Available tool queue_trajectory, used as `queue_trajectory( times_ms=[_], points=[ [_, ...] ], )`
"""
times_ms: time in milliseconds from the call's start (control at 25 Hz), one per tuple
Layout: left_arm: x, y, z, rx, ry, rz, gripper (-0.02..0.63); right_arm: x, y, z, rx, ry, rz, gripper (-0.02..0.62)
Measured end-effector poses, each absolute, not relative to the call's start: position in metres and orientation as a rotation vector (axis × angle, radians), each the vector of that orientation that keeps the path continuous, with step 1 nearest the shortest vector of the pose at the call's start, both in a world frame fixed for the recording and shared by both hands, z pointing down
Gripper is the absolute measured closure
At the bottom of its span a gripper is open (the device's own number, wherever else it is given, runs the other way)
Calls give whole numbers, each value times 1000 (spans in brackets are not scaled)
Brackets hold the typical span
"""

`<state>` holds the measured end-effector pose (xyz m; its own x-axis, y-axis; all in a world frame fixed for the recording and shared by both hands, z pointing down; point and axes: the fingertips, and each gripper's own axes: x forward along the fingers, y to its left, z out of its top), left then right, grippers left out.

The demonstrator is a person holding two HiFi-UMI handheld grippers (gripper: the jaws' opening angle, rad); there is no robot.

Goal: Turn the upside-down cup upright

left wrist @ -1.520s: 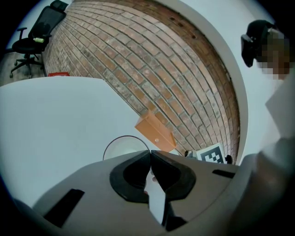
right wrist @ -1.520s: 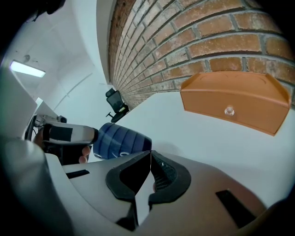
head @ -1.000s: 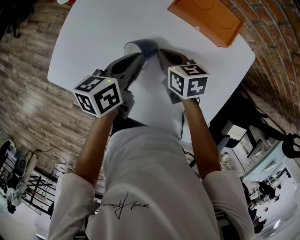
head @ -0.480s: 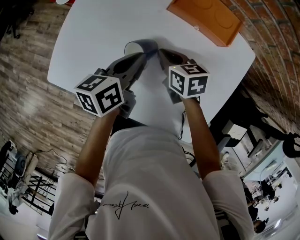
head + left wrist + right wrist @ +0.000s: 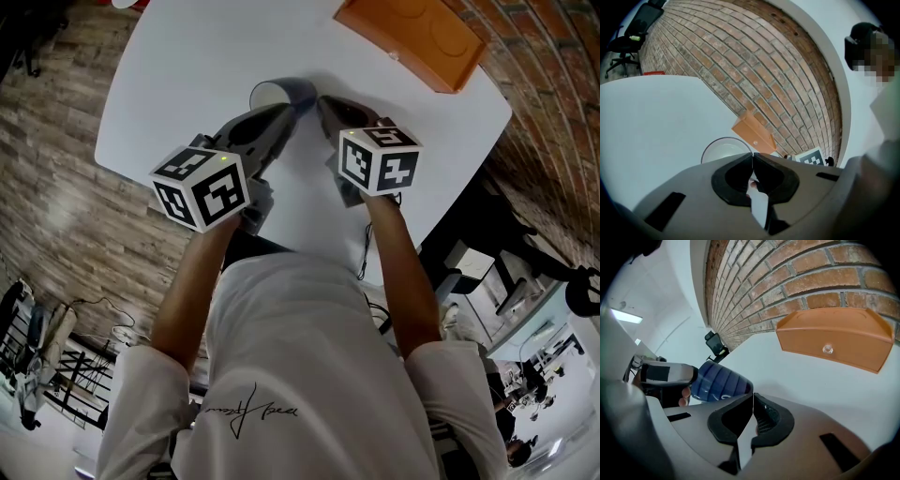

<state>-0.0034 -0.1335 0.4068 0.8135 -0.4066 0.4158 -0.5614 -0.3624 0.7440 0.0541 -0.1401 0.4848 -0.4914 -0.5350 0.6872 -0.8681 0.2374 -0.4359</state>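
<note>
The blue striped cup [image 5: 287, 92] is tipped on its side just above the white table [image 5: 197, 56], its white mouth facing up-left. My left gripper [image 5: 289, 114] is shut on the cup's rim wall; in the left gripper view the open mouth of the cup [image 5: 723, 151] shows just left of the closed tips of the left gripper [image 5: 753, 154]. My right gripper [image 5: 321, 101] is shut with nothing in it, its tips close beside the cup's base. In the right gripper view the cup [image 5: 719, 383] lies just beyond the right gripper [image 5: 753, 394].
An orange tray [image 5: 412, 37] sits at the table's far right corner against the brick floor, also seen as the orange tray [image 5: 829, 341] in the right gripper view. The table's edges fall away close on the left and right.
Almost nothing: both grippers and the cup have crept a few pixels to the right.
</note>
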Motion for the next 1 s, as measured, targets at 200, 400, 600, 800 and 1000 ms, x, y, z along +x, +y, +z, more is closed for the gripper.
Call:
queue_trajectory(
  times_ms=[200,400,600,800,1000],
  points=[
    [2,-132,407,2006,-709,202,594,56,-141,482,1290,-2132,1144,574],
    [7,-133,408,2006,-702,205,594,58,-141,484,1291,-2131,1152,574],
    [11,-132,408,2006,-691,211,594,60,-141,485,1292,-2131,1162,574],
    [16,-133,408,2005,-683,211,594,64,-142,484,1307,-2132,1176,574],
    [18,-134,408,2008,-674,219,594,64,-143,483,1317,-2133,1187,574]
  ],
)
